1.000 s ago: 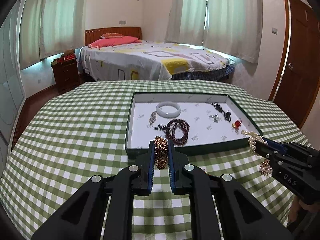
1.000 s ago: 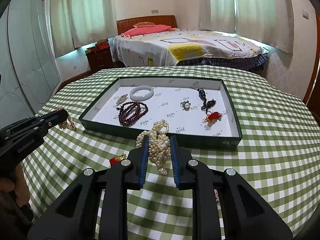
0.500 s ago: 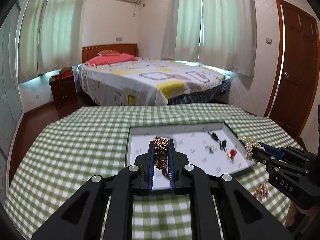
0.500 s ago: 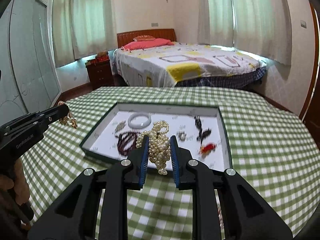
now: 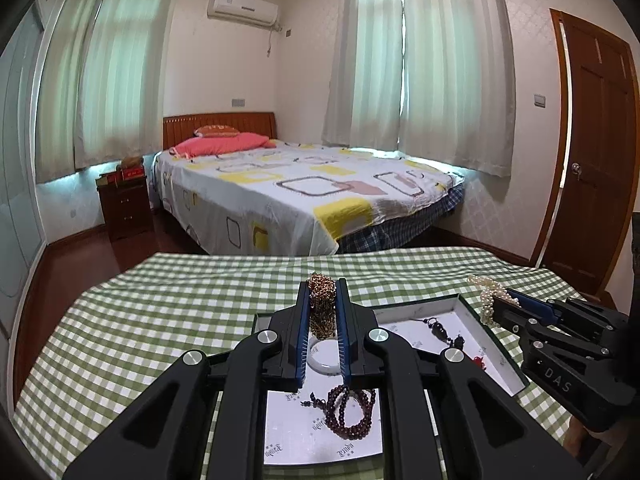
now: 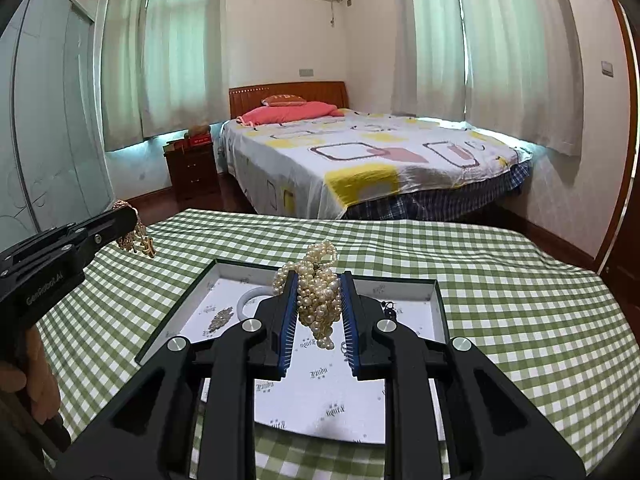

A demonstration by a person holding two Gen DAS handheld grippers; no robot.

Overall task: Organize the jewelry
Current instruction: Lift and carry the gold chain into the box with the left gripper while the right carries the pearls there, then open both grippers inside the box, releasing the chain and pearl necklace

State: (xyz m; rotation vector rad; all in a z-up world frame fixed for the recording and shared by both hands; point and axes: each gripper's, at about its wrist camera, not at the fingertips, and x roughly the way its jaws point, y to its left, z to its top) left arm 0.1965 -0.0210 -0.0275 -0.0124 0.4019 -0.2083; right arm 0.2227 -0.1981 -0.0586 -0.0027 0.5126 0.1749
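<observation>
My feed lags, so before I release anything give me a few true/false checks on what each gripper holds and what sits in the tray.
1. The left gripper is shut on the gold chain. True.
2. The right gripper is open and carries nothing. False: it is shut on the pearl necklace.
3. The white bangle lies in the tray. True.
4. The dark bead bracelet lies on the checked tablecloth. False: it is in the tray.

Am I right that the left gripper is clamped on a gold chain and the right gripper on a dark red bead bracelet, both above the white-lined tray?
Not quite. The right gripper is clamped on a white pearl strand, as the right wrist view shows. The dark red bead bracelet lies in the white-lined tray. The left gripper does hold the gold chain.
</observation>
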